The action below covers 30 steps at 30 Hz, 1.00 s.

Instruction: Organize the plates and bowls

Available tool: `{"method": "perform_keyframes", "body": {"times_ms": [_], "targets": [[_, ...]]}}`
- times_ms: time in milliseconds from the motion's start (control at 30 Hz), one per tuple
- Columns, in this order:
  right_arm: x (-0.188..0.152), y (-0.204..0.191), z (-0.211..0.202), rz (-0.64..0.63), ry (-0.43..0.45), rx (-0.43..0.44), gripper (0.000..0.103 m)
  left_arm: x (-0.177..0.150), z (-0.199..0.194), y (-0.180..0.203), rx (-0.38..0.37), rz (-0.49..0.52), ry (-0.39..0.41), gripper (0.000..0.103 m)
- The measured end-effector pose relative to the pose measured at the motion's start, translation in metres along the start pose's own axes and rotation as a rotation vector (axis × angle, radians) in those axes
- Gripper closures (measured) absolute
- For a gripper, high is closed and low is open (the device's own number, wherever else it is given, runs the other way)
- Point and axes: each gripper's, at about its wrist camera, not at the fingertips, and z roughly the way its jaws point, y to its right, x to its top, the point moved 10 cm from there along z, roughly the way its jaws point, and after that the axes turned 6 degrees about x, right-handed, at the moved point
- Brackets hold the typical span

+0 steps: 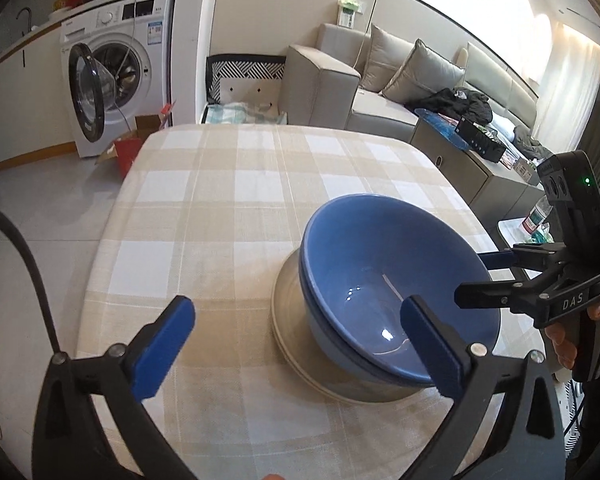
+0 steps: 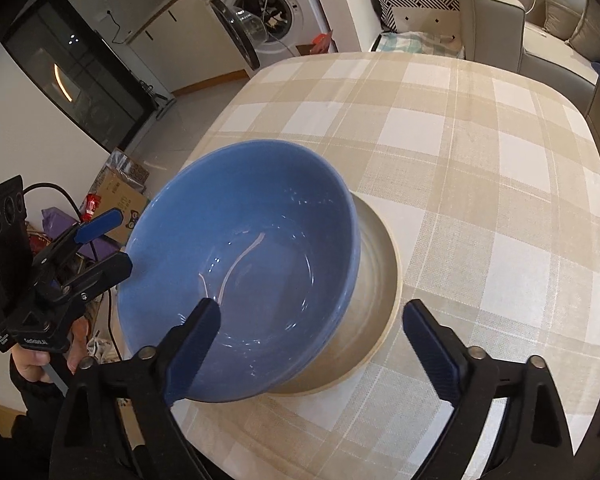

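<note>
Blue-padded, the left gripper [image 1: 296, 344] gapes wide and empty, two nested blue bowls [image 1: 396, 276] by its right finger, stacked on a beige plate [image 1: 288, 332]; more plates beneath cannot be told. Opposite, the right gripper [image 2: 312, 340] stands equally wide, holding nothing, its left finger over the bowl rim. Beyond both, checked desk [image 2: 480, 152] lies bare to its edges.

Glossy glazed blue bowl [image 1: 396, 280] mirrors the lights; matt beige ceramic plate [image 2: 380, 280] beneath; woven checked cloth [image 1: 228, 208] covers the tabletop.
</note>
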Motion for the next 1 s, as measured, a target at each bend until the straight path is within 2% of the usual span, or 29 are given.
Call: {"method": "perform_keyframes", "body": {"times_ms": [67, 267, 433, 567, 633, 800, 1000], "targets": [[0.001, 0.0, -0.004, -0.027, 0.045, -0.002, 0.001, -0.001, -0.004, -0.002, 0.003, 0.002, 0.024, 0.0], [-0.002, -0.003, -0.033, -0.103, 0.206, 0.021, 0.0, -0.004, -0.015, -0.013, 0.064, 0.018, 0.109, 0.0], [-0.007, -0.006, -0.063, -0.201, 0.379, -0.001, 0.0, -0.005, -0.036, -0.017, 0.083, 0.022, 0.232, 0.0], [-0.014, -0.013, -0.08, -0.252, 0.487, 0.005, 0.0, -0.009, -0.048, -0.022, 0.135, 0.028, 0.301, 0.0], [-0.021, -0.015, -0.084, -0.271, 0.521, 0.007, 0.0, -0.014, -0.05, -0.024, 0.152, 0.023, 0.31, 0.0], [-0.045, -0.021, -0.086, -0.33, 0.563, -0.009, 0.0, -0.028, -0.053, -0.03, 0.129, -0.021, 0.337, 0.0], [-0.065, -0.023, -0.079, -0.388, 0.589, -0.034, 0.0, -0.04, -0.056, -0.035, 0.163, -0.024, 0.383, 0.0]]}}
